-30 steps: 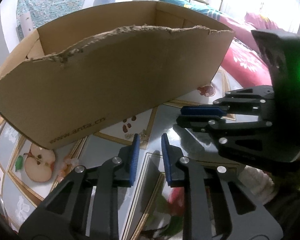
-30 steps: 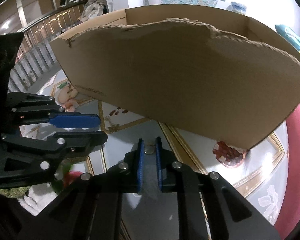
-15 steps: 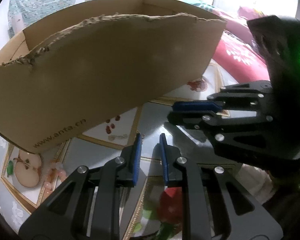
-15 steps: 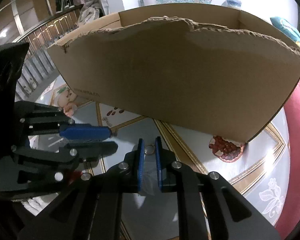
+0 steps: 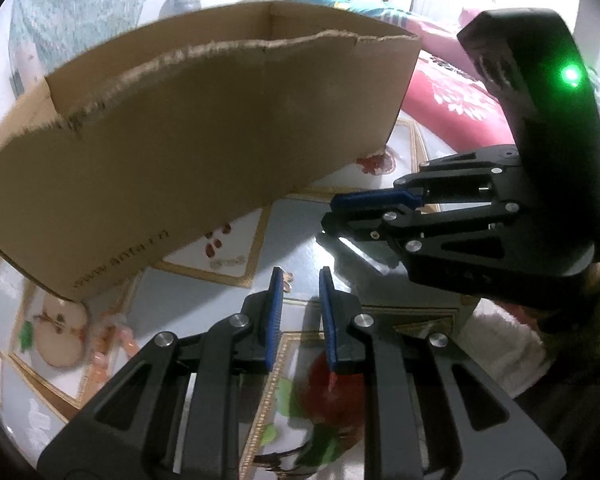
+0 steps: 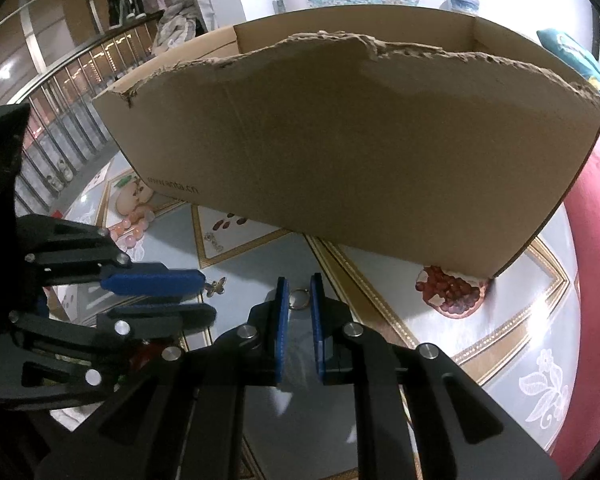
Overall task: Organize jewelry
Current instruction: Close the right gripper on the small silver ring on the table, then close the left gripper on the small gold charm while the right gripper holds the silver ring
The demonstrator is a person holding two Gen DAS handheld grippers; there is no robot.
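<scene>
A brown cardboard box (image 5: 204, 136) with a torn rim stands on the fruit-patterned tablecloth; it also fills the right wrist view (image 6: 360, 152). My right gripper (image 6: 299, 294) is shut on a small metal ring (image 6: 299, 299) held between its blue pads. My left gripper (image 5: 300, 276) is slightly open, with a small silver earring (image 5: 287, 280) at its left pad tip. That butterfly-shaped earring (image 6: 217, 286) shows beside the left gripper's blue finger (image 6: 152, 282) in the right wrist view. A thin chain piece (image 6: 214, 242) lies near the box's base.
Pink beads (image 6: 132, 228) lie left near the apple print; they also show in the left wrist view (image 5: 112, 336). A red quilt (image 6: 596, 280) borders the table on the right. A railing (image 6: 72, 92) stands at far left.
Both grippers have drawn back from the box and lower toward the tablecloth. The earring has come into view at the left gripper's tip. The right gripper still holds the ring.
</scene>
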